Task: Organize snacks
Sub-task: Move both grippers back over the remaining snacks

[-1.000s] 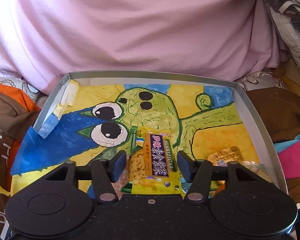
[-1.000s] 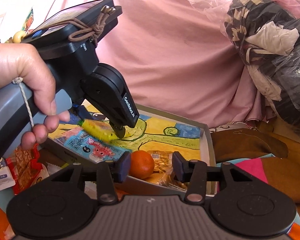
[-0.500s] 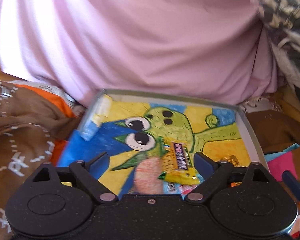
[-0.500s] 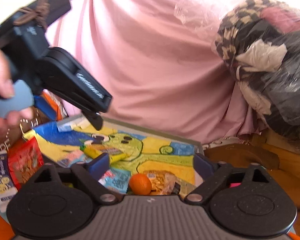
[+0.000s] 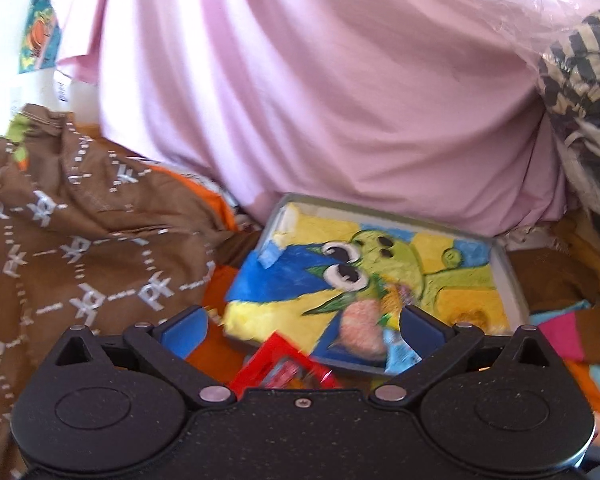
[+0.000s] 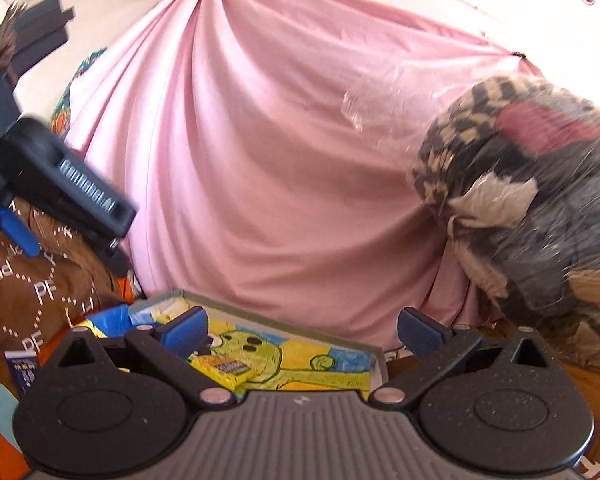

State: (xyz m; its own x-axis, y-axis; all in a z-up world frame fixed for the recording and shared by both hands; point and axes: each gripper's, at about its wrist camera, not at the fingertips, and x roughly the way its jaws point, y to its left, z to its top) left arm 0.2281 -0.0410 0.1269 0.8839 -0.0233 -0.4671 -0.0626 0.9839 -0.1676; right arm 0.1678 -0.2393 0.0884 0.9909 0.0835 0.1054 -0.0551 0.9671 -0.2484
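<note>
A grey tray [image 5: 514,280] lined with a painted green creature lies on the bedding. In it rest a yellow snack packet [image 6: 224,368] and a pink-and-blue packet [image 5: 360,330], both blurred in the left wrist view. A red packet [image 5: 284,368] lies outside the tray's near edge. My left gripper [image 5: 302,328] hovers open and empty above and short of the tray. My right gripper [image 6: 304,330] is also open and empty, raised over the tray's near side. A black finger [image 6: 84,200] of the left gripper shows at the upper left of the right wrist view.
A pink sheet [image 6: 280,160] hangs behind the tray. Brown patterned cloth [image 5: 80,248] is heaped on the left, and a plastic-wrapped bundle [image 6: 520,200] sits on the right. A blue-and-white packet [image 6: 24,368] lies left of the tray. Bright fabric [image 5: 560,332] lies on the right.
My left gripper opened, left the yellow packet in the tray, then rose and drew back. My right gripper opened wide and lifted; the orange fruit has dropped out of view.
</note>
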